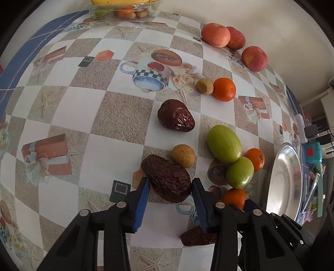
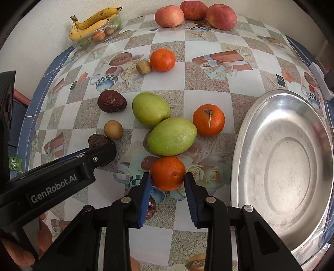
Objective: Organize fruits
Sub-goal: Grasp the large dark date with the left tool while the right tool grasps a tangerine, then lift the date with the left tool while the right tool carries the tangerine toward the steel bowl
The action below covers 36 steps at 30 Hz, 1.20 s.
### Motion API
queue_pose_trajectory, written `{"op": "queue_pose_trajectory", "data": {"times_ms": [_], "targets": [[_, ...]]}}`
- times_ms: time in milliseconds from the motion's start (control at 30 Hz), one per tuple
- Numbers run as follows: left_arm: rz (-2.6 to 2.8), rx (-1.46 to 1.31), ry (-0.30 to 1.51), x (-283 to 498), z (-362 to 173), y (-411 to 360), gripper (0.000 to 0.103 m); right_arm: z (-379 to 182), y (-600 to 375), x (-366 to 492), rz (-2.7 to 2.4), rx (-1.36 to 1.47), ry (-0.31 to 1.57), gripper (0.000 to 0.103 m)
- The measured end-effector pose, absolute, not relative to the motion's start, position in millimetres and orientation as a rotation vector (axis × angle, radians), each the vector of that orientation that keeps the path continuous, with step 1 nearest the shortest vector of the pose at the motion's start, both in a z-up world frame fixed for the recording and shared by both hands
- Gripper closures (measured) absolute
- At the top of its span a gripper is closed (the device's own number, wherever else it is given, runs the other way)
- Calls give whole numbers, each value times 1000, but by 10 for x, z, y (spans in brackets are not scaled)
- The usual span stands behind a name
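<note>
My left gripper [image 1: 170, 184] is shut on a wrinkled dark brown fruit [image 1: 167, 180] that rests on the table. My right gripper [image 2: 168, 179] is shut on an orange tangerine [image 2: 168, 176] on the table. Two green fruits [image 2: 160, 125], another tangerine [image 2: 208, 119], a small tan fruit [image 2: 113, 129] and a second dark brown fruit [image 2: 111, 102] lie just beyond. A third tangerine [image 2: 162, 60] and another tan fruit [image 2: 143, 67] lie farther back. Three red apples [image 2: 194, 14] sit along the wall. The left gripper's arm [image 2: 62, 177] shows at the left in the right wrist view.
A large silver metal plate [image 2: 250, 133] sits on the right of the table, with nothing on it. A clear tray with bananas [image 2: 94, 23] and small fruits stands at the far left corner. Another dark fruit [image 1: 196, 237] lies under my left gripper's right finger.
</note>
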<state>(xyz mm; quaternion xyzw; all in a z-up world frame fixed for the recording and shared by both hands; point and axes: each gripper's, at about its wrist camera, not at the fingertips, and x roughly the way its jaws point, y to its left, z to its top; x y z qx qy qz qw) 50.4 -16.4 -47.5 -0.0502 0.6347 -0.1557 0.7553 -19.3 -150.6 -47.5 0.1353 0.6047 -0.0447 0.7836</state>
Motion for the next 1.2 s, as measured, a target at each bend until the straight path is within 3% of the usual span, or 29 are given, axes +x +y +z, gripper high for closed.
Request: {"op": "queue_pose_trajectory", "data": {"times_ms": [533, 933, 1067, 1200], "targets": [[-405, -167, 1283, 389, -111, -38, 61, -272, -1546, -326, -97, 322, 1228, 73], [-398, -194, 1374, 370, -283, -13, 61, -433, -1577, -330, -119, 303, 1273, 72], [-397, -192, 1377, 358, -292, -10, 61, -491, -1600, -317, -107, 334, 1295, 63], [-396, -192, 1383, 347, -300, -12, 61, -491, -1592, -309, -101, 329, 1297, 63]]}}
